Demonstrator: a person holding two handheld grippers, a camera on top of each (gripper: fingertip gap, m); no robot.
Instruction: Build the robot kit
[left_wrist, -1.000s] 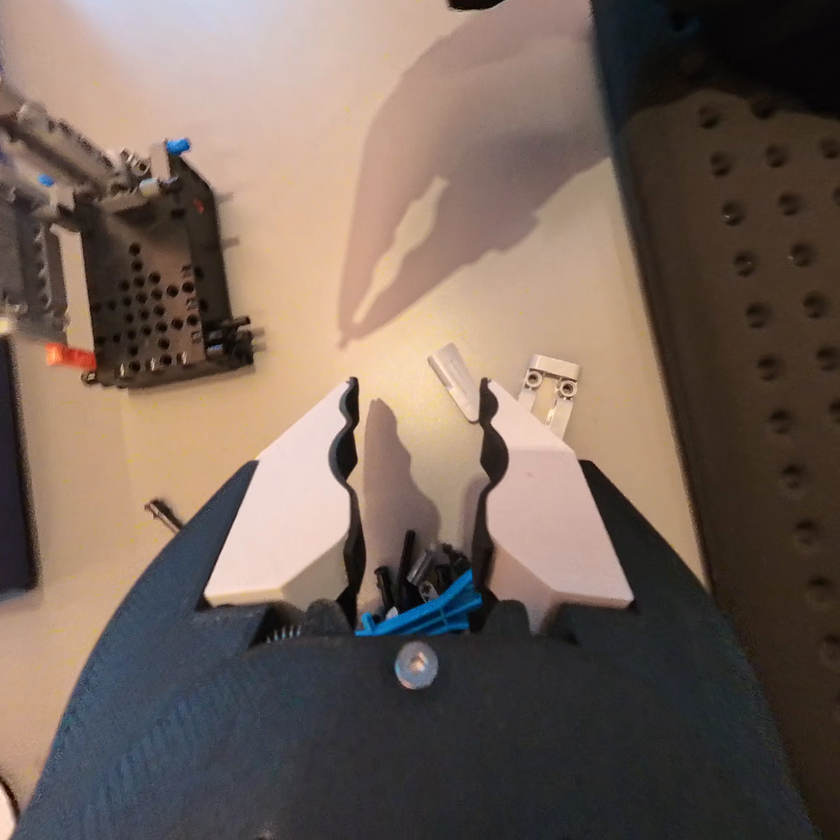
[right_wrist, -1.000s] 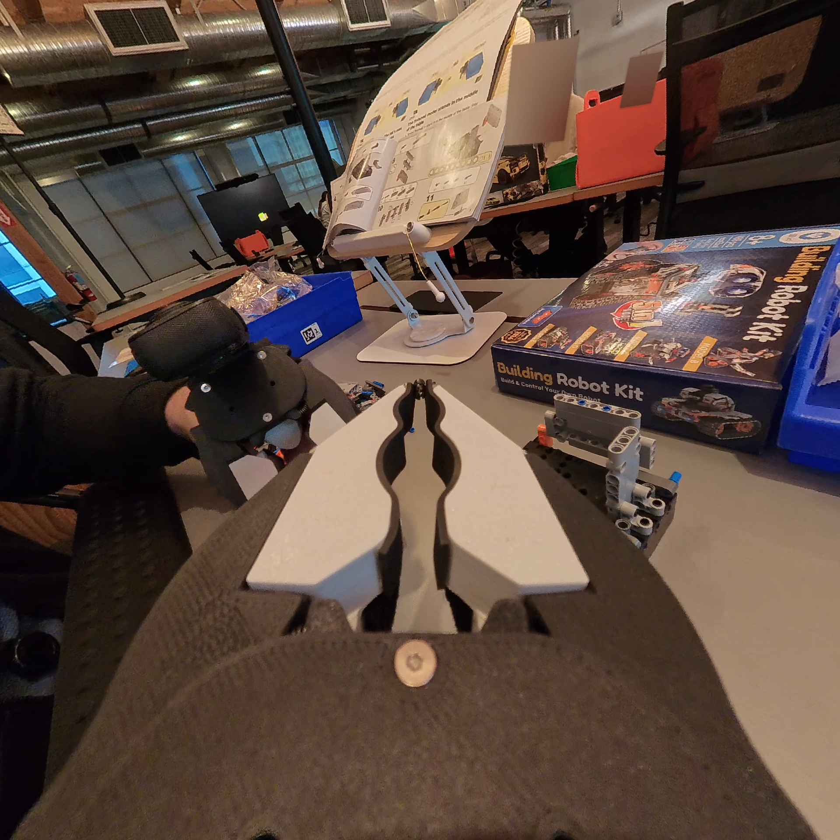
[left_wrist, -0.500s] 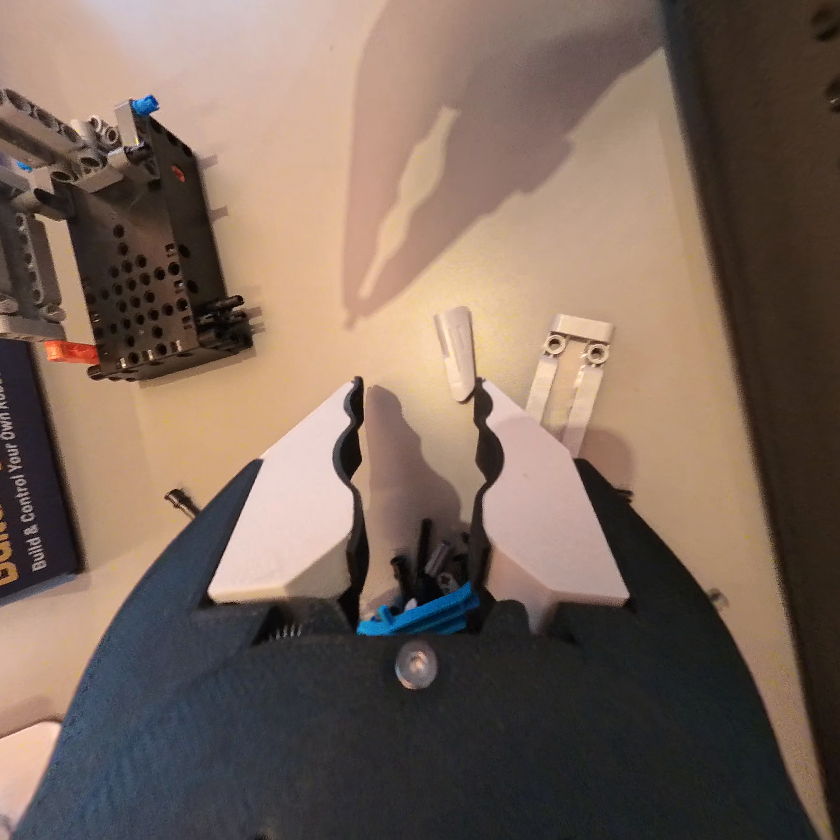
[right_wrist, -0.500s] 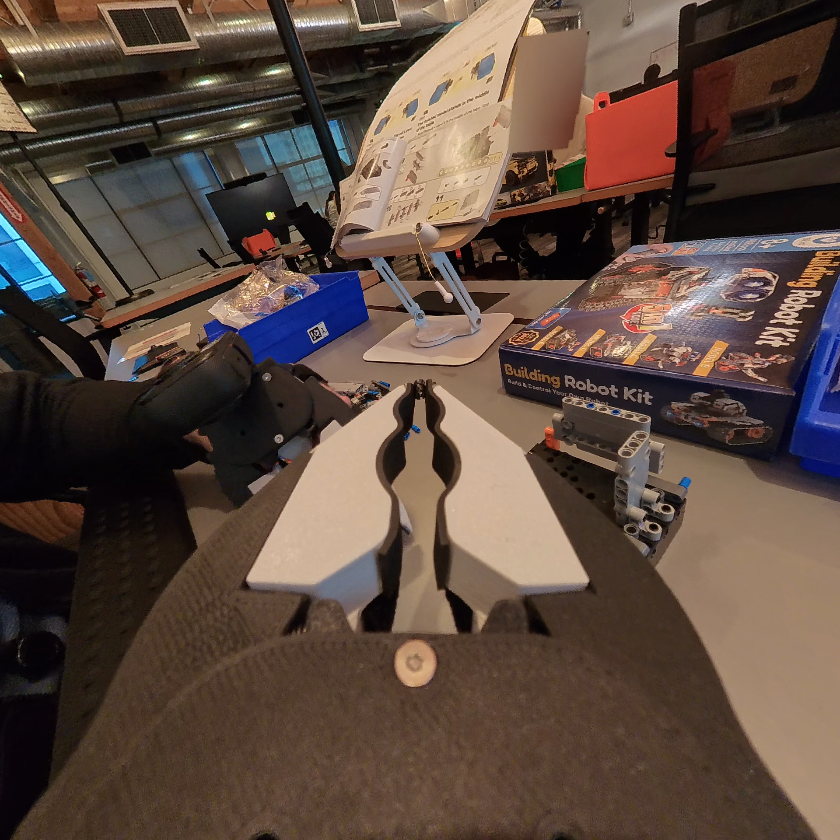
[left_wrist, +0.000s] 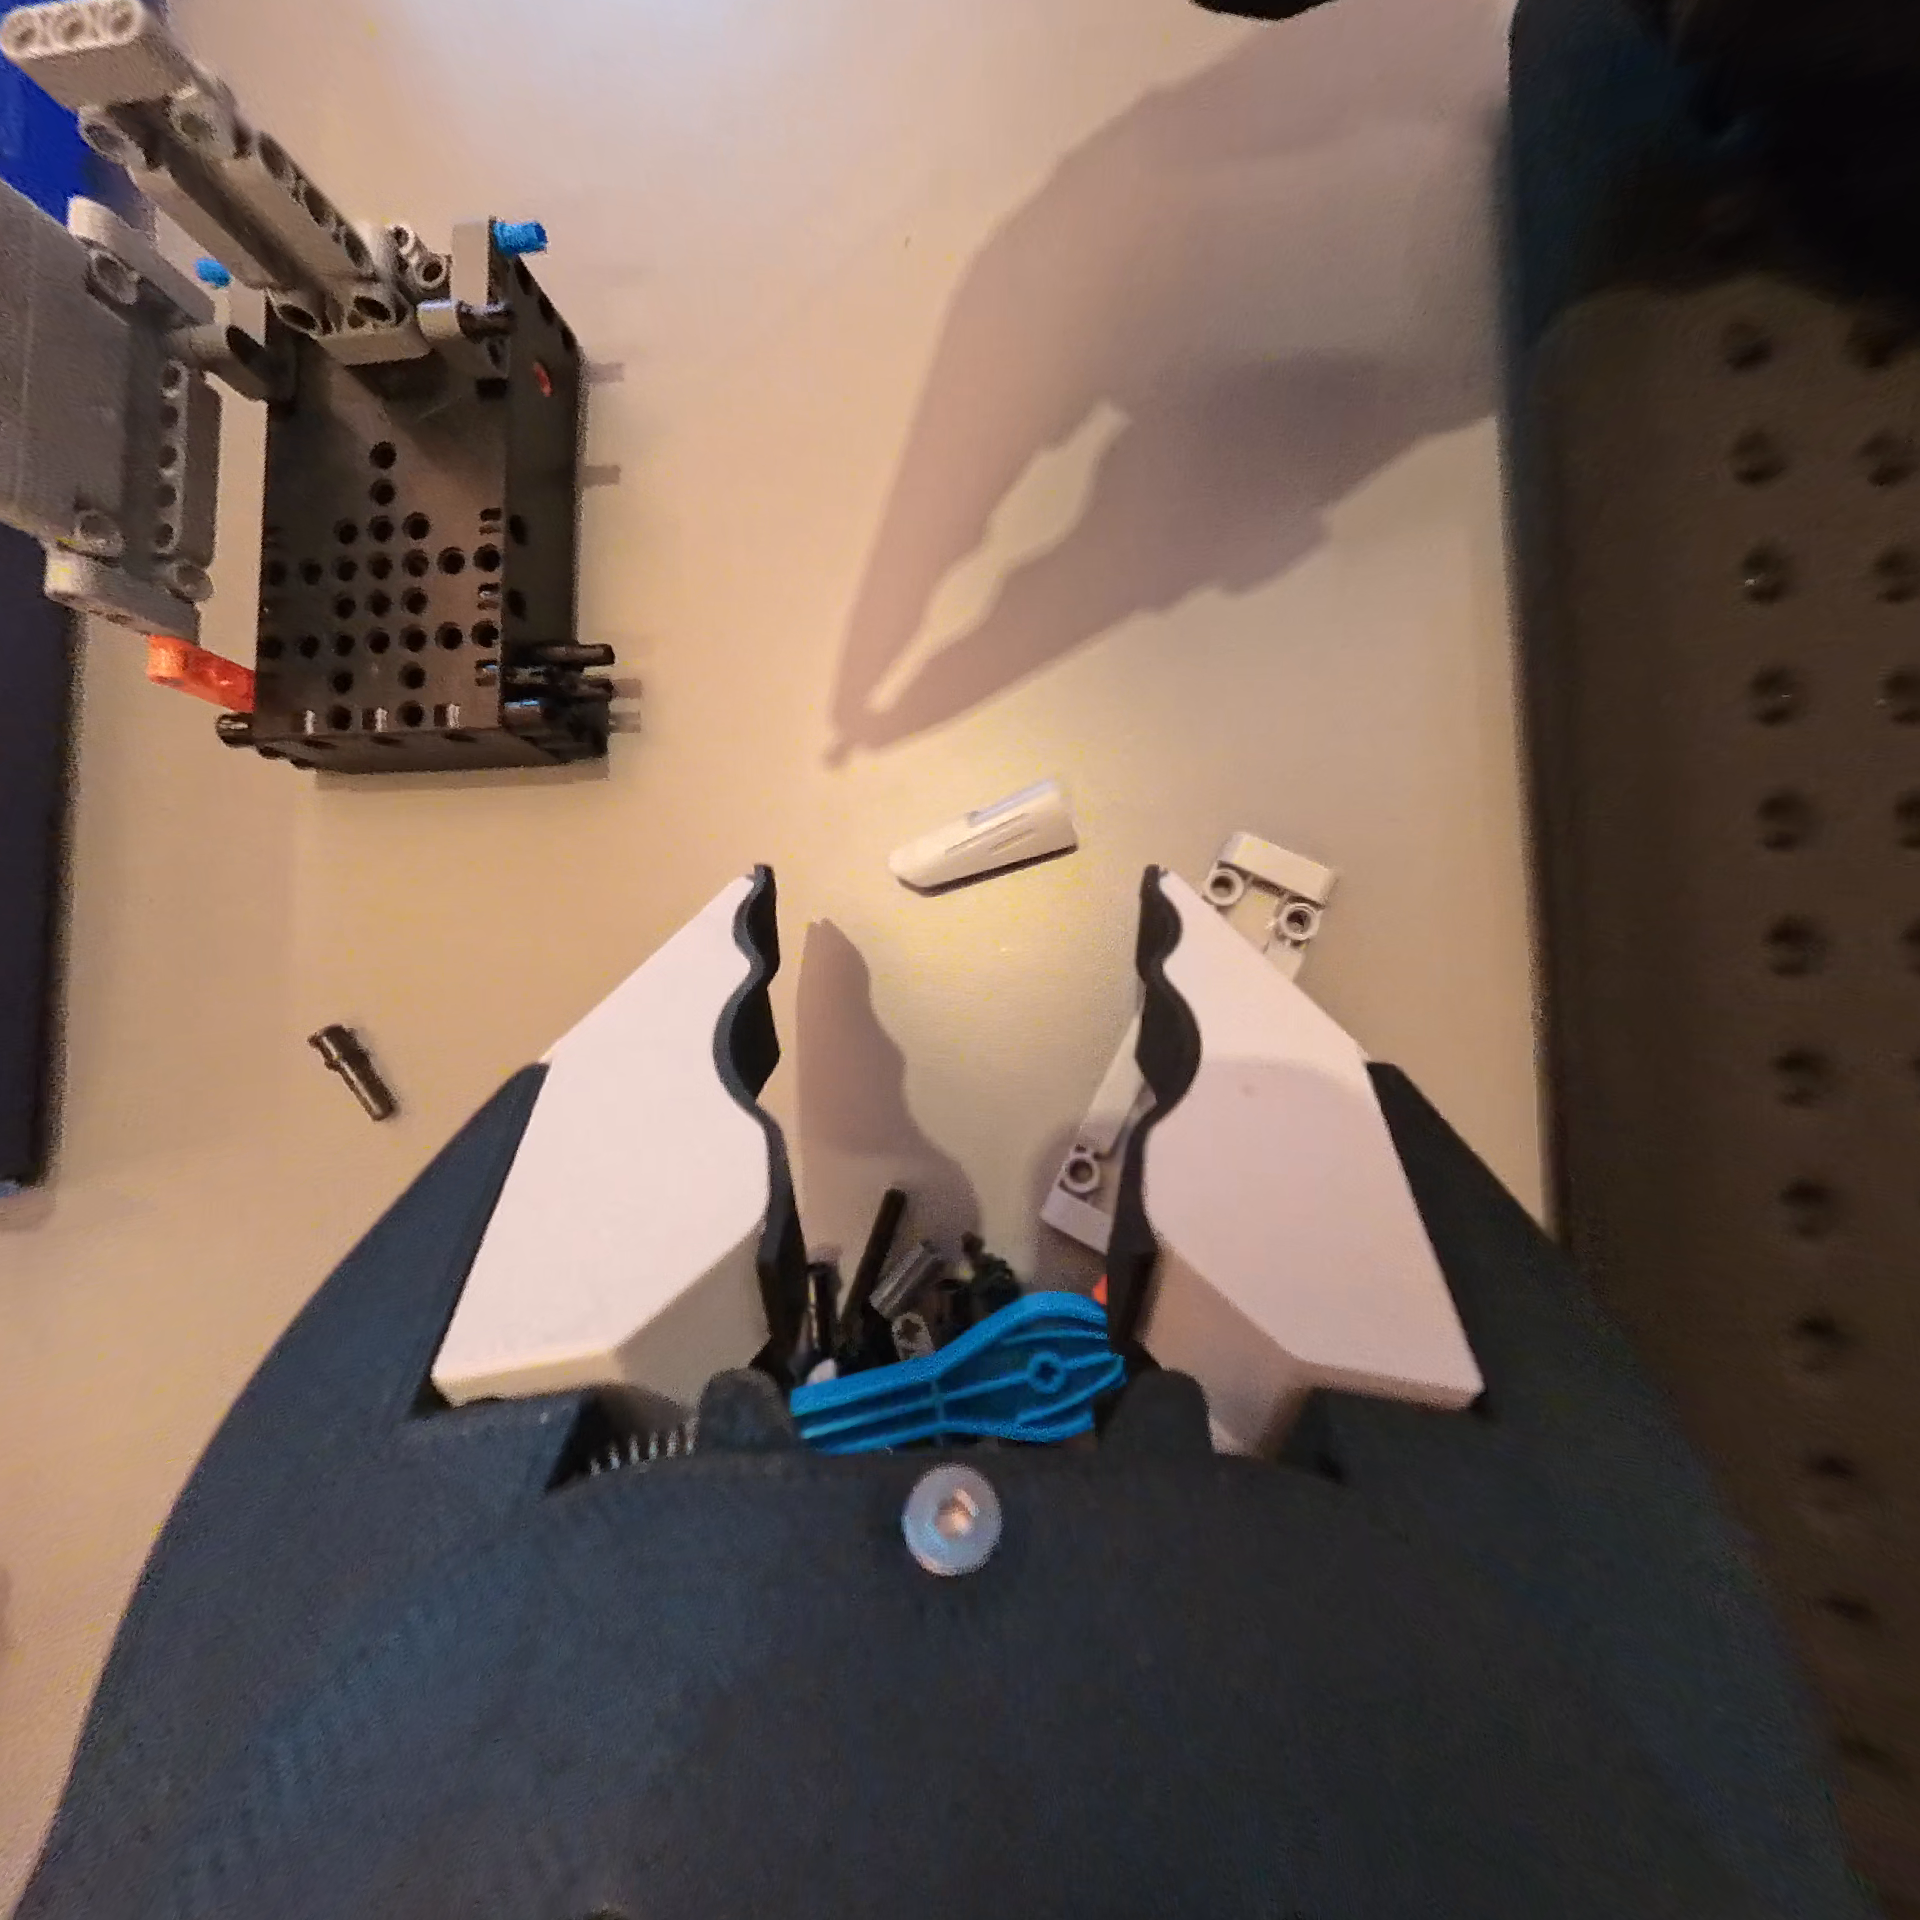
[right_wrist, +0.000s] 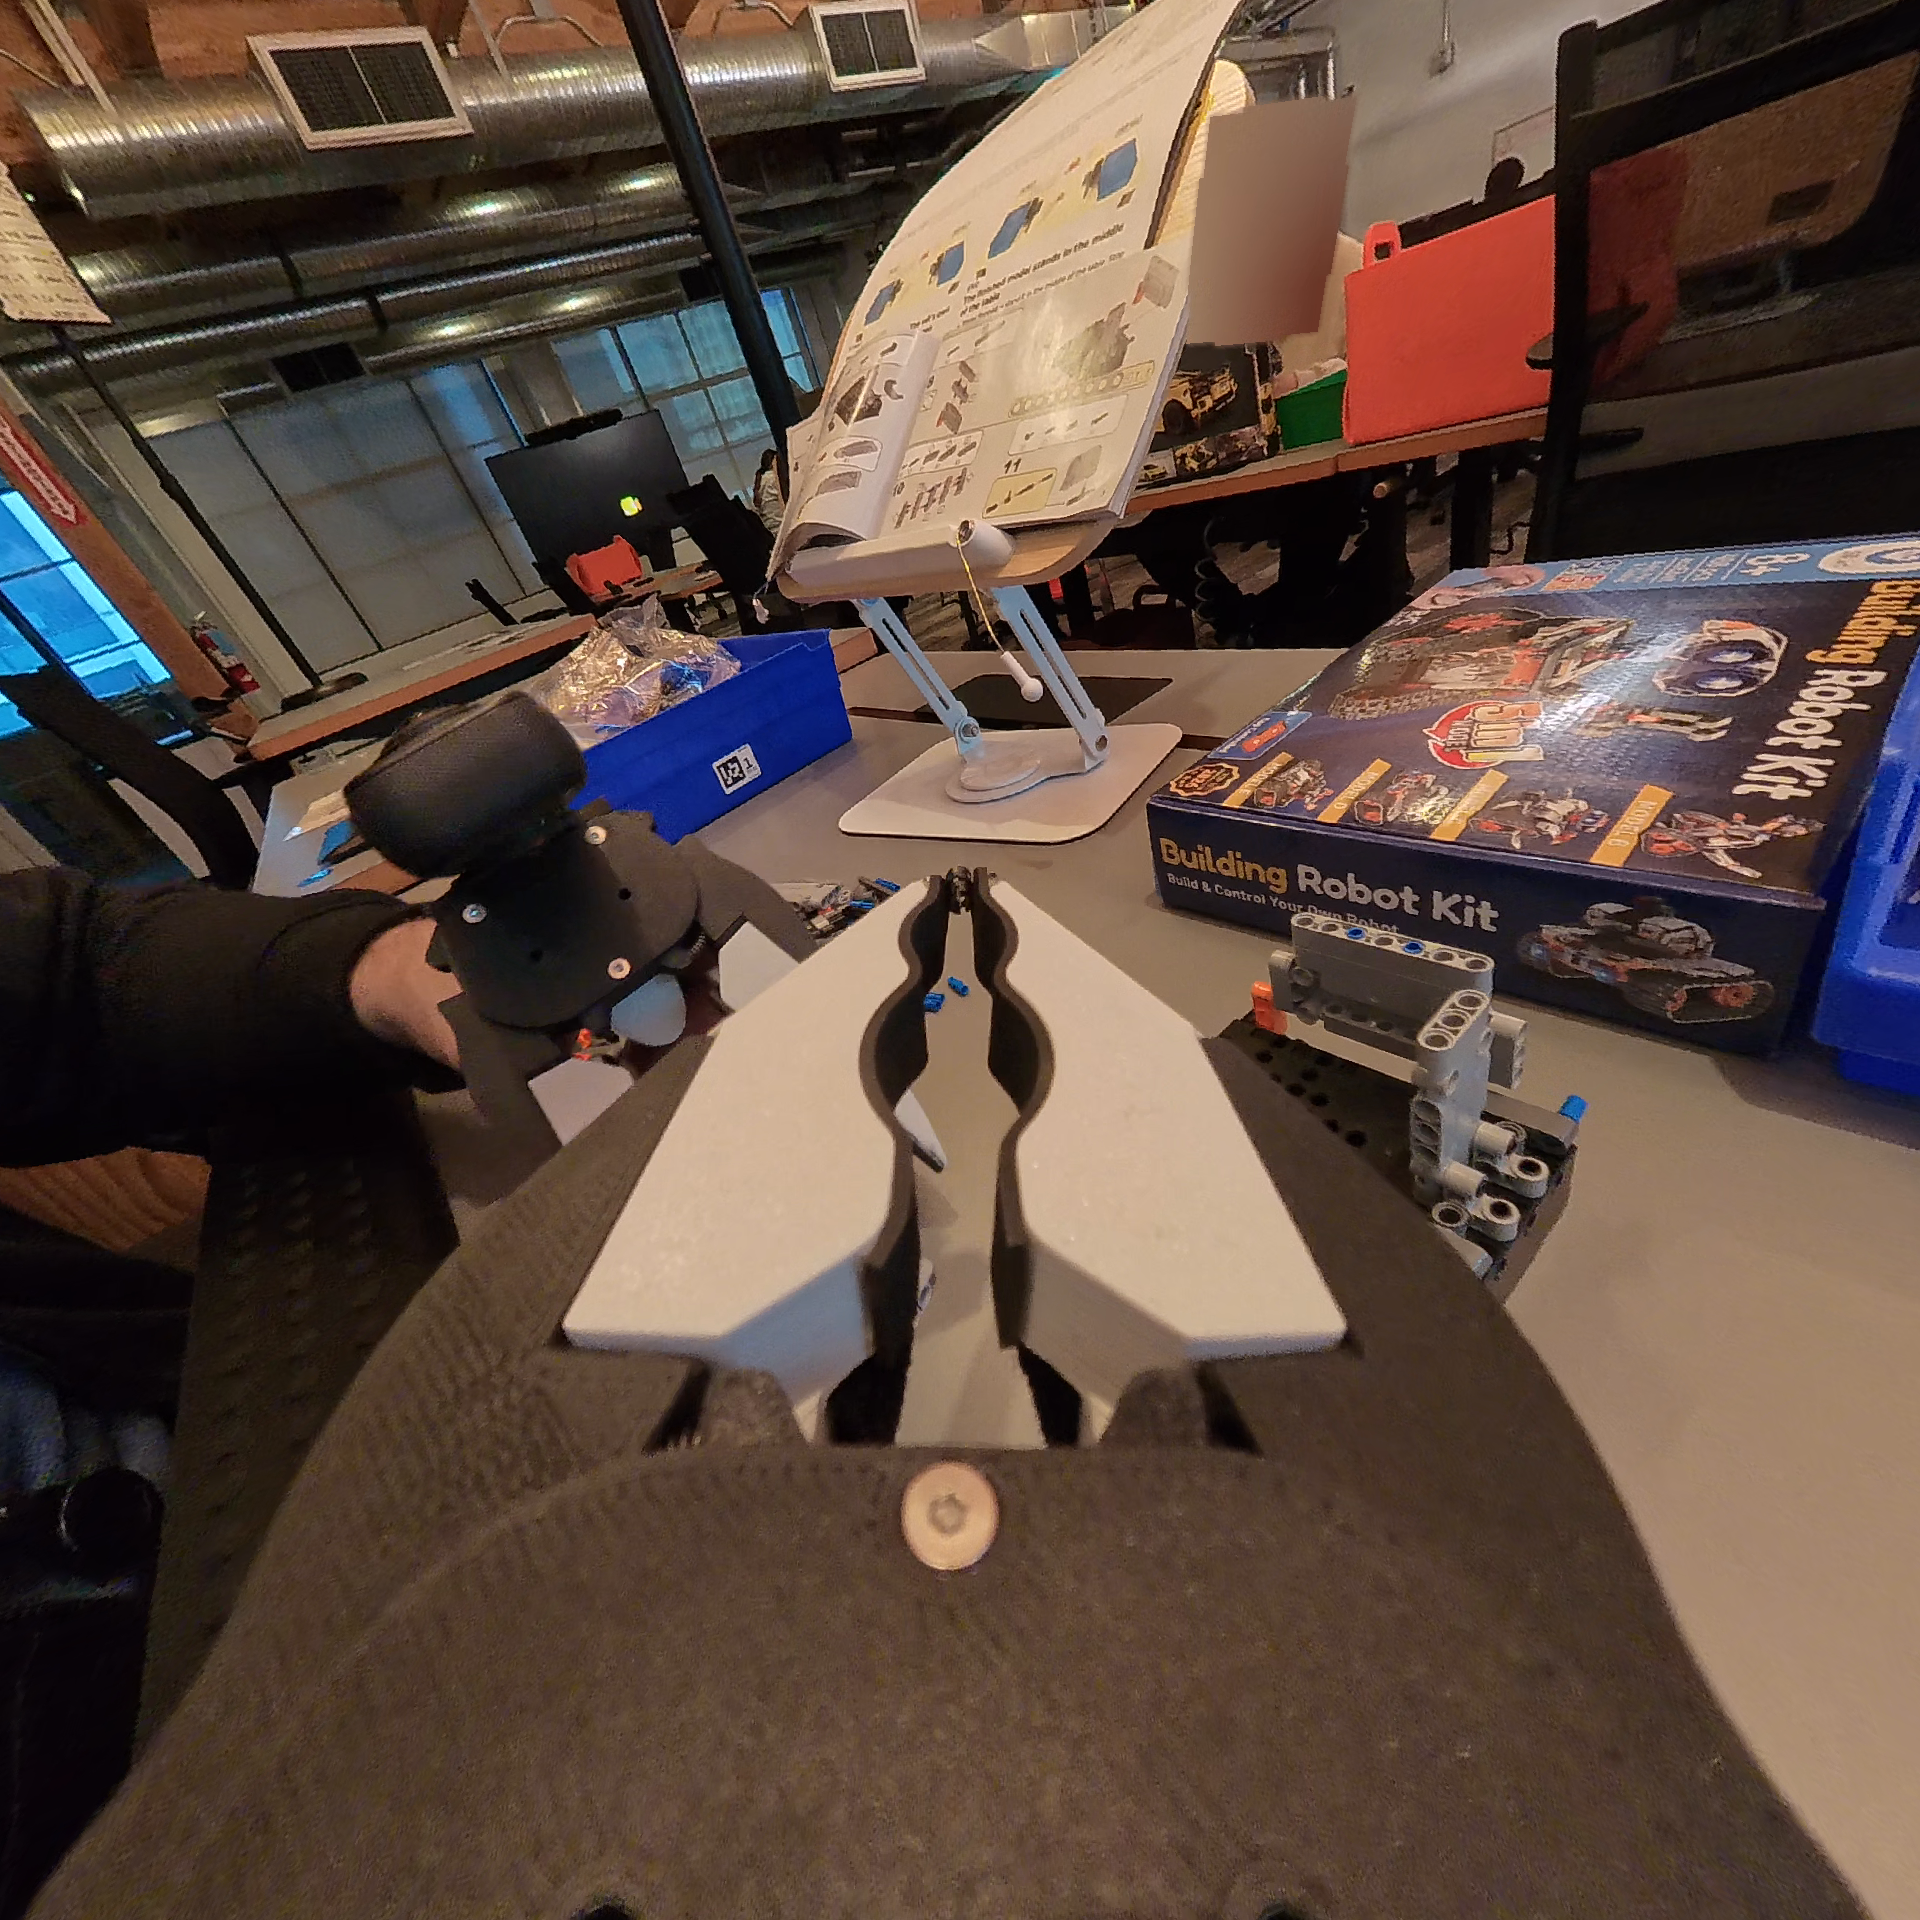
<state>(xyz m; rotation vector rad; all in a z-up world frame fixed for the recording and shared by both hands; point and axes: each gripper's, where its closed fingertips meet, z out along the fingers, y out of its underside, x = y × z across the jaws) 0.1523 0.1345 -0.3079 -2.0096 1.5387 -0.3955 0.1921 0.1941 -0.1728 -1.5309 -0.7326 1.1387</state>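
My left gripper is open and empty, pointing down at the table. A white curved piece lies crosswise just beyond its fingertips. A grey angled panel lies partly under its right finger. A pile of small black parts with a blue piece lies between the finger bases. My right gripper is shut, held above the table. I cannot tell a small dark bit at its tips from the parts behind. The left gripper also shows in the right wrist view, held by a black-sleeved hand.
A black perforated frame with grey beams stands on the left, and it also shows in the right wrist view. A loose black pin lies nearby. A chair back borders the right. A kit box, booklet stand and blue bin stand behind. Across from one pair of fingers to the other is roughly 15 cm.
The left gripper's jaws have opened wider. The white curved piece has turned from lengthwise to crosswise and the grey panel has tilted. The right gripper has stayed shut and almost still.
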